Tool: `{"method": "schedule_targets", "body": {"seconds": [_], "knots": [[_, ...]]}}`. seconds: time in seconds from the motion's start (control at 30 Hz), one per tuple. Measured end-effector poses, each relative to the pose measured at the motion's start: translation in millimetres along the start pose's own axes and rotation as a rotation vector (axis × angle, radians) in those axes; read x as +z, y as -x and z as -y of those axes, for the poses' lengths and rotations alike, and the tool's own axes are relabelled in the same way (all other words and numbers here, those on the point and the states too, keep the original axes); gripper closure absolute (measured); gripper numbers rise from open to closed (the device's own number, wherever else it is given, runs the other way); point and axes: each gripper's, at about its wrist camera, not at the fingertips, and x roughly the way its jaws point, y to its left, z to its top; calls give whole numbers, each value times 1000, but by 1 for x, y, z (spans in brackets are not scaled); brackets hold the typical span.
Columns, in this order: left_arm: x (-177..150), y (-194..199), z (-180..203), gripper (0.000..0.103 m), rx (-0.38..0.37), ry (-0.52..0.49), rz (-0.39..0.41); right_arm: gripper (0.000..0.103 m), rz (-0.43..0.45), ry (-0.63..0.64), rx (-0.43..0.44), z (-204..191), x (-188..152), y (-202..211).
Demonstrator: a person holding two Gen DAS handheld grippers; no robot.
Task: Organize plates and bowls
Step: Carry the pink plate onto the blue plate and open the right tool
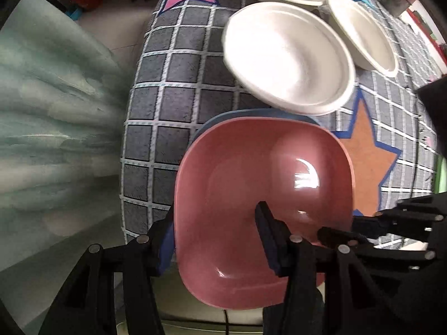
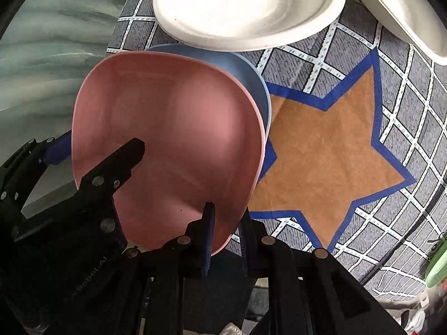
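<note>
Pink bowl: over blue bowl, at table edge.
Right gripper: clamped on pink rim.
Left gripper: straddles rim; contact unclear.
Handling: likely light, rigid, slick; grip rim.

The square pink plastic bowl sits nested in the square blue plastic bowl. Beyond the pink bowl lies a round white paper plate, its rim overlapping the blue bowl. The orange star on the tablecloth lies right of the pink bowl.

Star-patterned grid tablecloth, pale-green curtain beside.
</note>
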Motion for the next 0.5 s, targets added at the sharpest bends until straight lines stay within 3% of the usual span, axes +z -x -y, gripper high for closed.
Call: {"method": "schedule_targets", "body": {"seconds": [0.07, 0.1, 0.17, 0.23, 0.27, 0.3, 0.5], "knots": [[1, -7, -11, 29, 19, 16, 1, 84, 9, 3, -5, -14, -1, -17], [1, -9, -16, 28, 34, 25, 9, 83, 13, 5, -6, -17, 7, -24], [3, -13, -28, 23, 57, 42, 25, 71, 32, 12, -24, -22, 8, -13], [8, -20, -43, 21, 31, 70, 33, 26, 63, 8, -68, -23, 7, -3], [10, -22, -49, 21, 26, 81, 38, 20, 82, 6, -73, -18, 9, -5], [10, -21, -52, 21, 25, 83, 42, 15, 100, 2, -59, -15, 8, -1], [28, -24, -33, 21, -3, 36, 55, 15, 115, -92, -57, 10, -1, 7]]}}
